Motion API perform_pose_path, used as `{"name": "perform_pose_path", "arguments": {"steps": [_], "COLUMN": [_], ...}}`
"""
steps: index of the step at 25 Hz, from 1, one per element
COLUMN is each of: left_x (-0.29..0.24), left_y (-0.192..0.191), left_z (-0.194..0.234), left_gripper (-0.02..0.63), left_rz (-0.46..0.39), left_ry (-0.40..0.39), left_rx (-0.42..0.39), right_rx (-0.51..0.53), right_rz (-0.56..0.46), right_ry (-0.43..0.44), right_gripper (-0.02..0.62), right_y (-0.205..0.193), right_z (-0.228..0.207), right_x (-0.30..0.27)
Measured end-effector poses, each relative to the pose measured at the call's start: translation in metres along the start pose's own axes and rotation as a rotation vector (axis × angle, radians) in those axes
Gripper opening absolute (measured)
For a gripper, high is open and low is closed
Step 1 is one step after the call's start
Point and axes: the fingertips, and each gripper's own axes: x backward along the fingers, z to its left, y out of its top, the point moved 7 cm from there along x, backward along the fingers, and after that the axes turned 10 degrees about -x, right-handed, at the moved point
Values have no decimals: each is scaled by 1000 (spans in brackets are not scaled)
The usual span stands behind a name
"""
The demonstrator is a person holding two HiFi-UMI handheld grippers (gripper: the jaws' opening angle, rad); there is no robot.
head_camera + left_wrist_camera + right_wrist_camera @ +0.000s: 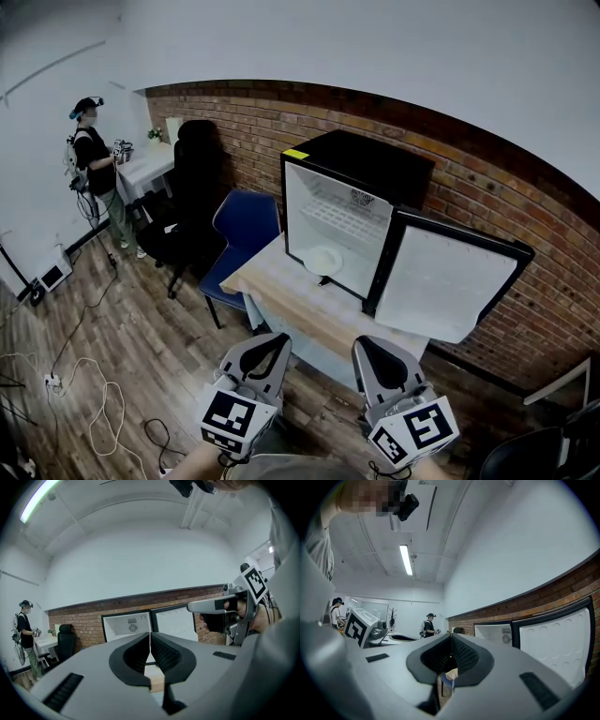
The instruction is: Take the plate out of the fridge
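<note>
Head view: the plate (325, 260) sits on the floor of the open fridge (361, 157), up on the table (281, 286). The left gripper (269, 345) and right gripper (375, 347) hang well apart from it.
Left gripper view: jaws clenched, nothing between.
Right gripper view: same deal, pinched together and empty.

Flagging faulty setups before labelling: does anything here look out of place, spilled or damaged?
Nothing stands out: the fridge stands upright on the table, its door open, the plate lying flat inside, nothing spilled.
</note>
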Motion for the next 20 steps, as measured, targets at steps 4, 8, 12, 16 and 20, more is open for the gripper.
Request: {"name": "perform_pose_path", "arguments": {"steps": [4, 8, 12, 16, 20], "left_x": [-10, -23, -40, -58, -77], "left_y": [-3, -8, -17, -26, -35], "left_z": [12, 30, 47, 65, 84], "left_gripper": [20, 20, 20, 20, 20], "left_rz": [-4, 2, 8, 11, 17], "left_ry": [-10, -13, -24, -32, -42], "left_rx": [2, 4, 11, 20, 32], "right_rx": [-2, -6, -11, -10, -13], "right_rz": [0, 6, 20, 31, 44], "right_ry": [-1, -12, -26, -36, -46], "right_gripper": [32, 32, 32, 32, 32], "right_y": [-2, -4, -9, -14, -17], "right_z": [-5, -13, -22, -32, -43], "right_x": [-16, -36, -57, -81, -107]}}
